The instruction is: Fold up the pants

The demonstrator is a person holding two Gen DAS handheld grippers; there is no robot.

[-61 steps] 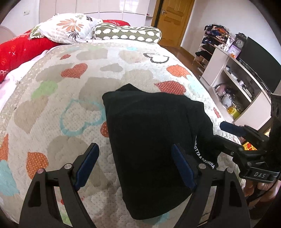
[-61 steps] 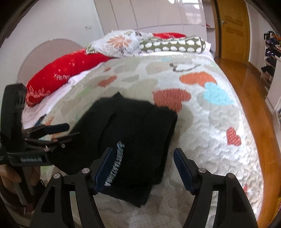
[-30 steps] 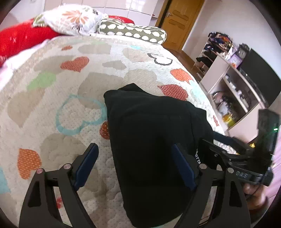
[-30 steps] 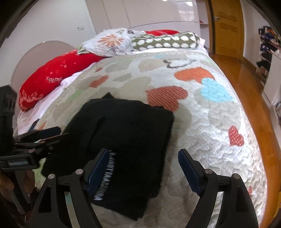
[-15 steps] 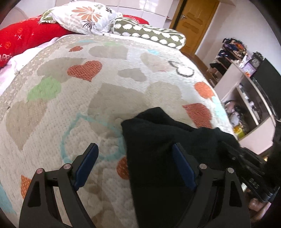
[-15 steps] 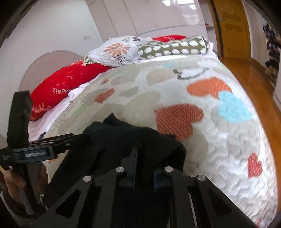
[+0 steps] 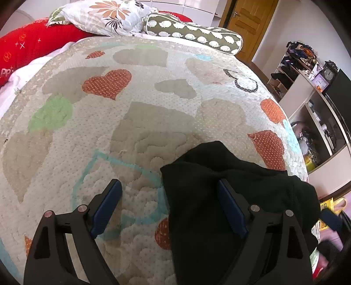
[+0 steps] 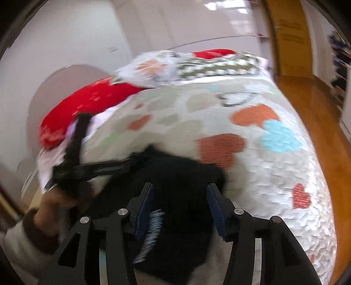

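Here the black pants [image 7: 230, 197] lie bunched on the heart-print quilt [image 7: 142, 114] near the bed's foot edge. Left hand-held gripper [image 7: 169, 206] — jaws spread. Right hand-held gripper [image 8: 179, 210] — jaws apart over the fabric; white lettering blurred, unreadable.

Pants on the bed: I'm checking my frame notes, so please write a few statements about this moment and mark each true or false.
1. The pants are black. True.
2. The left gripper is shut on the pants. False: its jaws stand wide open, one finger over the quilt, the other over the pants.
3. The pants lie at the head of the bed among the pillows. False: they lie near the foot, far from the floral pillow.
4. The right gripper has its jaws open over the pants. True.
5. The quilt is plain white. False: it carries coloured hearts.
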